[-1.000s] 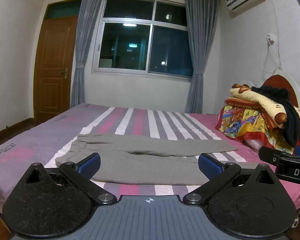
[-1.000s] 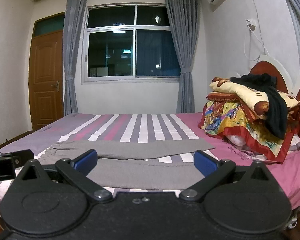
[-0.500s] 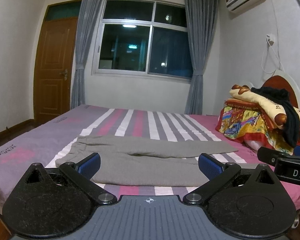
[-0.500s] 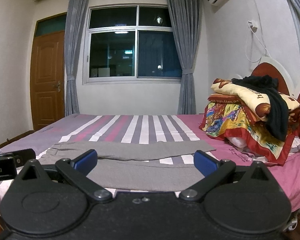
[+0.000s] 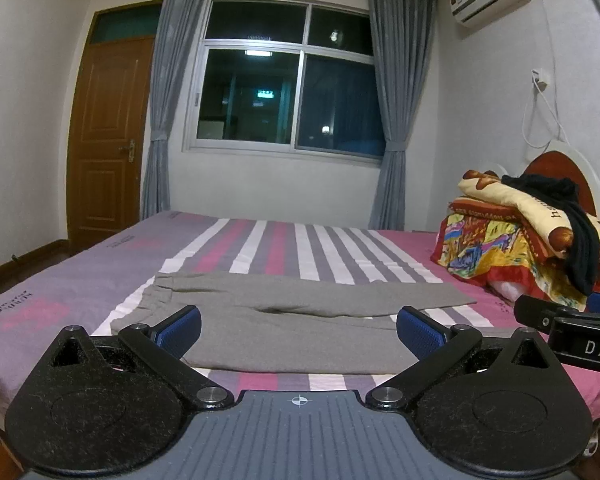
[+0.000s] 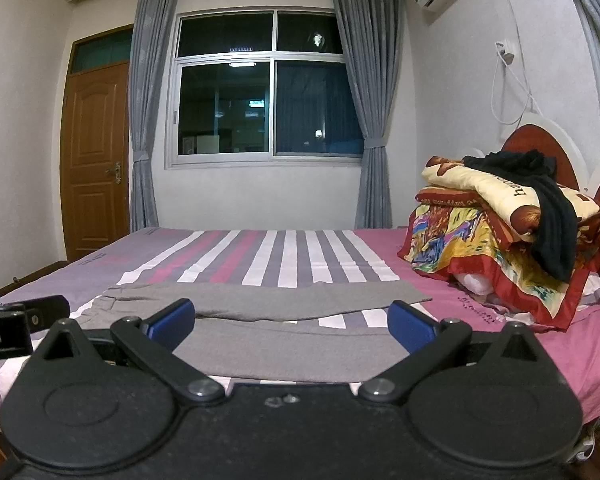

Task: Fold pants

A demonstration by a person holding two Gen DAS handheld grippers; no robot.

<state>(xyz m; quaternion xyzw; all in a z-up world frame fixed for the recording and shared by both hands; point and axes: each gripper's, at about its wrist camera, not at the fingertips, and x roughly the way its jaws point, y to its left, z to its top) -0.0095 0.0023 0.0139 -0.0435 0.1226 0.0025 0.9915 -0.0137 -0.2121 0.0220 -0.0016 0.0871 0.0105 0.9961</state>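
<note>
Grey pants lie flat across the striped bed, waistband to the left, both legs running right; they also show in the right wrist view. My left gripper is open and empty, held off the bed's near edge in front of the pants. My right gripper is open and empty, also short of the near edge. The right gripper shows at the right edge of the left wrist view, and the left gripper shows at the left edge of the right wrist view.
A pile of folded colourful quilts with a dark garment on top sits at the bed's right end by the red headboard. A wooden door is at the left. A curtained window is behind the bed.
Both views have tilted up slightly, so the bed and pants sit a little lower in frame. The pants have not moved and both grippers stay open.
</note>
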